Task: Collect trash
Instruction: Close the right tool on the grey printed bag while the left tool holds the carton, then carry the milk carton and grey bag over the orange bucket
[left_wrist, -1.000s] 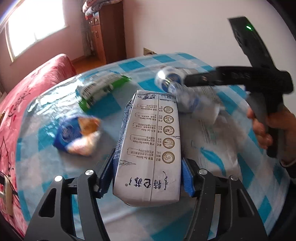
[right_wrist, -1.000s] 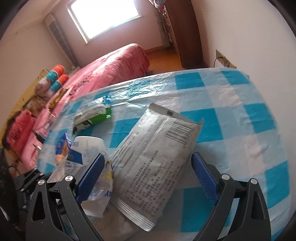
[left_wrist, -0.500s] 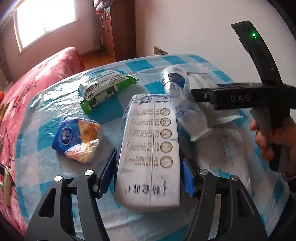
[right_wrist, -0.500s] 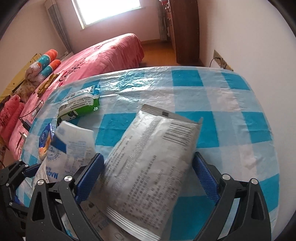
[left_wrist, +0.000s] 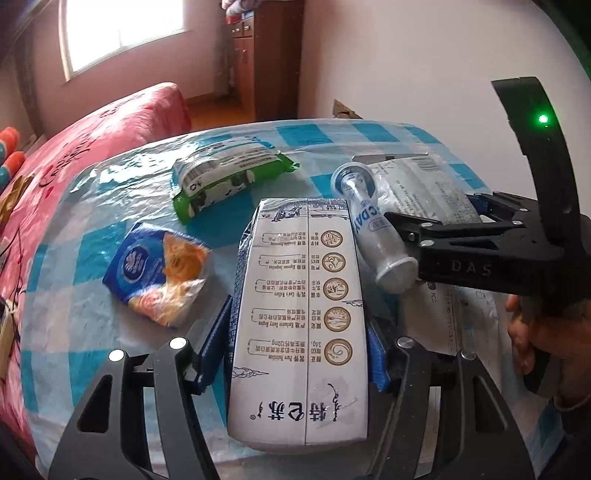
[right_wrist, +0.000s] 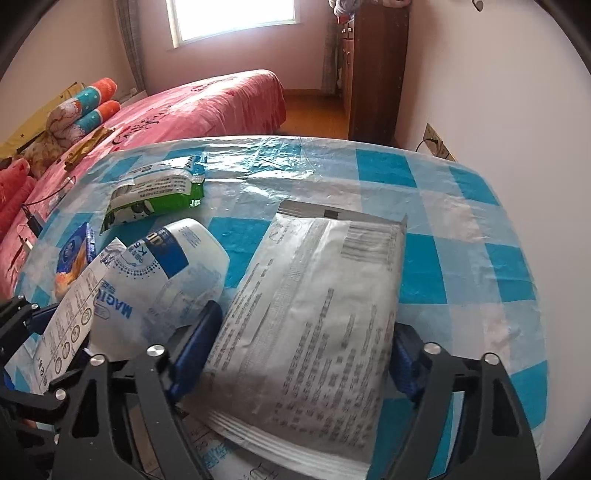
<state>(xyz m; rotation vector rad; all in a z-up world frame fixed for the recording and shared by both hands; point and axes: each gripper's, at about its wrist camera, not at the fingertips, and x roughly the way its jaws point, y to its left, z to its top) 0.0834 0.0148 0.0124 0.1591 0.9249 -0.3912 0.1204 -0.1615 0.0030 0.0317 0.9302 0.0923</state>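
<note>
My left gripper (left_wrist: 299, 347) is shut on a white milk carton (left_wrist: 301, 310) and holds it over the checkered table. My right gripper (right_wrist: 308, 341) is shut on a flat silver foil pouch (right_wrist: 314, 317); it also shows in the left wrist view (left_wrist: 421, 188), with the right gripper's black body (left_wrist: 480, 254) beside the carton. A crumpled white and blue bag (right_wrist: 162, 277) lies against the right gripper's left finger; it shows rolled in the left wrist view (left_wrist: 369, 221). A green and white wrapper (left_wrist: 225, 177) and a blue and orange snack wrapper (left_wrist: 159, 269) lie on the table.
The table carries a blue and white checkered plastic cloth (right_wrist: 461, 236). A bed with a red cover (right_wrist: 207, 107) stands past its far edge. A wooden cabinet (right_wrist: 369, 66) stands against the wall. A white wall (left_wrist: 406, 66) runs along the table's right side.
The right gripper has closed from open onto the foil pouch. Both grippers have lifted and tilted back, so more of the room shows. The left gripper keeps hold of the carton.
</note>
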